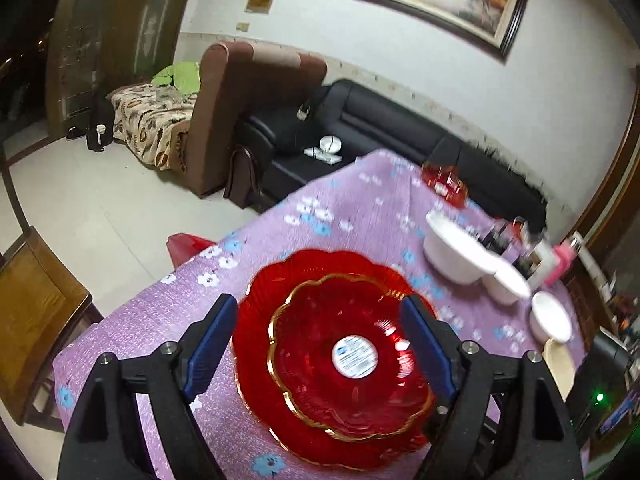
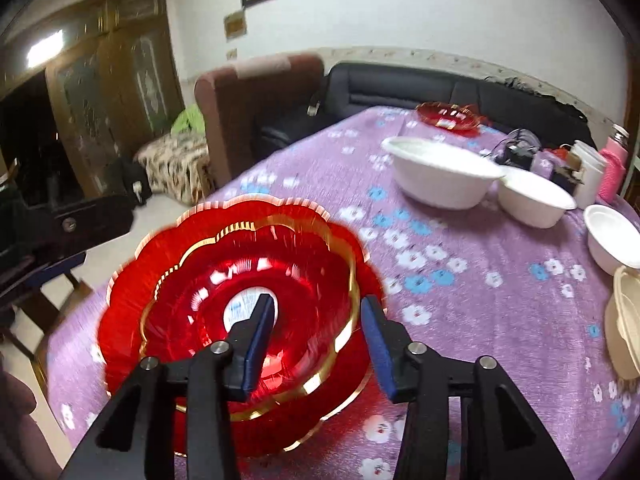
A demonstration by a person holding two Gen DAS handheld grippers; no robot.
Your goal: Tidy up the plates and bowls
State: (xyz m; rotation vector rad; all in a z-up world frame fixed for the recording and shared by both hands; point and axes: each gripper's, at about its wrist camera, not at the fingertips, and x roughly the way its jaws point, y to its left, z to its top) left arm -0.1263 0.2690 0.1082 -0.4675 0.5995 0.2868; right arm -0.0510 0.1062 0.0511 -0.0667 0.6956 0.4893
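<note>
A smaller red glass plate with a gold rim (image 1: 352, 364) lies stacked on a larger red scalloped plate (image 1: 256, 292) on the purple flowered tablecloth. My left gripper (image 1: 320, 340) is open and hovers over the stack, one finger on each side. My right gripper (image 2: 318, 340) is open, its fingers straddling the near right rim of the smaller plate (image 2: 192, 308), which rests on the larger plate (image 2: 120, 312). A third red plate (image 2: 446, 117) lies at the table's far end. White bowls (image 2: 440, 176) (image 2: 534, 200) (image 2: 612, 236) stand in a row on the right.
A cream bowl stack (image 2: 624, 320) sits at the right edge. Paper cups (image 2: 590, 172), a pink bottle (image 2: 614, 172) and dark clutter (image 2: 516, 152) crowd the far right. A black sofa (image 1: 360, 120) and brown armchair (image 1: 240, 100) stand beyond the table. A wooden chair (image 1: 36, 300) is at left.
</note>
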